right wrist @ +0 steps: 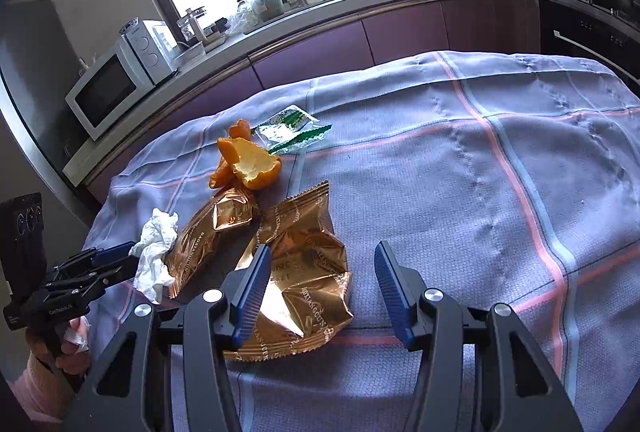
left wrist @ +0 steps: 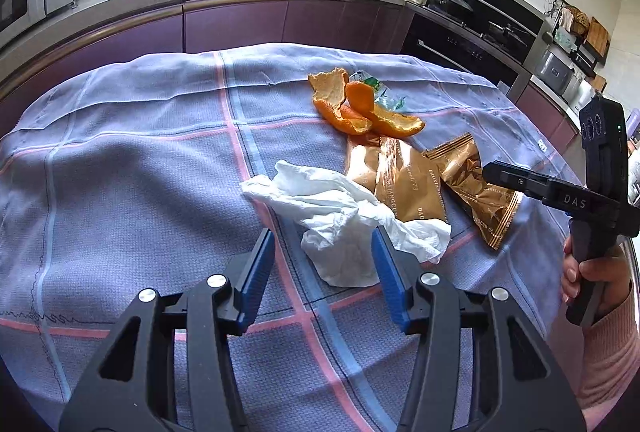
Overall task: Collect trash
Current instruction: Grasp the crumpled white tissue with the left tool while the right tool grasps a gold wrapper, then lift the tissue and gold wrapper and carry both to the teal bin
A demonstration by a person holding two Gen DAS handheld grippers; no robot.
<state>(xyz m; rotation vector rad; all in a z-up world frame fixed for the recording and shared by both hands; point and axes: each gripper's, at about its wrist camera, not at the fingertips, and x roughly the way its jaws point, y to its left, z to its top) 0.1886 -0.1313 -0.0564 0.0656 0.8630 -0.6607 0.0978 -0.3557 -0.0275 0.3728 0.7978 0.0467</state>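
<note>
Trash lay in a loose cluster on the lavender checked tablecloth (left wrist: 120, 171) with pink and blue stripes: a crumpled white paper tissue (left wrist: 340, 224), two shiny gold foil snack wrappers (left wrist: 394, 179) (left wrist: 476, 187) side by side, curled orange peel pieces (left wrist: 356, 107) beyond them, and a small clear-and-green plastic wrapper (right wrist: 290, 129) just behind the peel. The left gripper (left wrist: 324, 272) hovered with its blue-padded fingers (left wrist: 258, 272) spread apart, the near end of the tissue between them, nothing grasped. The right gripper (right wrist: 320, 292) was likewise released, its left finger over the nearer gold wrapper (right wrist: 308, 272), which it did not hold. A white microwave (right wrist: 108, 87) stood on the grey kitchen counter (right wrist: 360, 3) behind the table.
</note>
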